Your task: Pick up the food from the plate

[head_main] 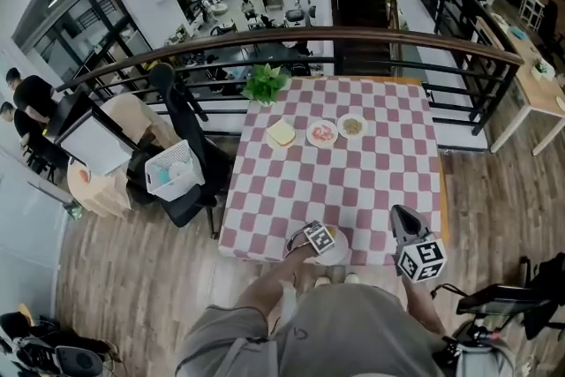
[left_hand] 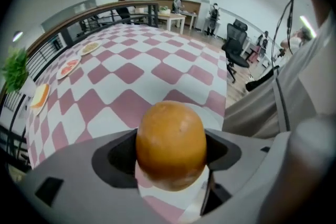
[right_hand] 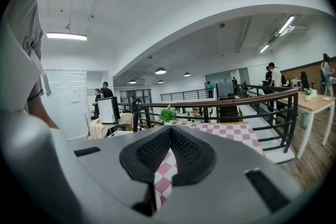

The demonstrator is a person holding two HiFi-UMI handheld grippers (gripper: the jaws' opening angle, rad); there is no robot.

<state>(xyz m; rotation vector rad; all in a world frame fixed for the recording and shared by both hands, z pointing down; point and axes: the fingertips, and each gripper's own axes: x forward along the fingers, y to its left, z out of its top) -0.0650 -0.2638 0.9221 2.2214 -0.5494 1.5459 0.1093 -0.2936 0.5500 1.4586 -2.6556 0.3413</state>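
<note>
- Clamping the round orange-brown food from both sides, with the pads of the left gripper spread wide around it, over the white plate at the 6 o'clock edge of the checked table.
- Rests on only 2 small contact patches of a smooth, curved skin; may slip out toward 6 o'clock in the left gripper view if the squeeze is too light or the wrist rolls quickly.
- Hangs right at the table lip; after a slip, would probably strike the plate rim and drop to the wood floor rather than settle on the cloth.
- Might dent or bruise under a harder pinch, if soft.
- Offers no backup from the right gripper: tips pressed together, nothing between them, held level at 3 o'clock of the plate.
- Cannot settle fruit or bun: too close and too blurred, with a paler underside.
- Cannot tell whether clear of the plate or just touching it, in either view.
- Hides most of the plate under the marker cube in the head view, so no telling what else lies there.
- Shows the 3 servings at 12 o'clock too small to name, apart from a pale slice.
</note>
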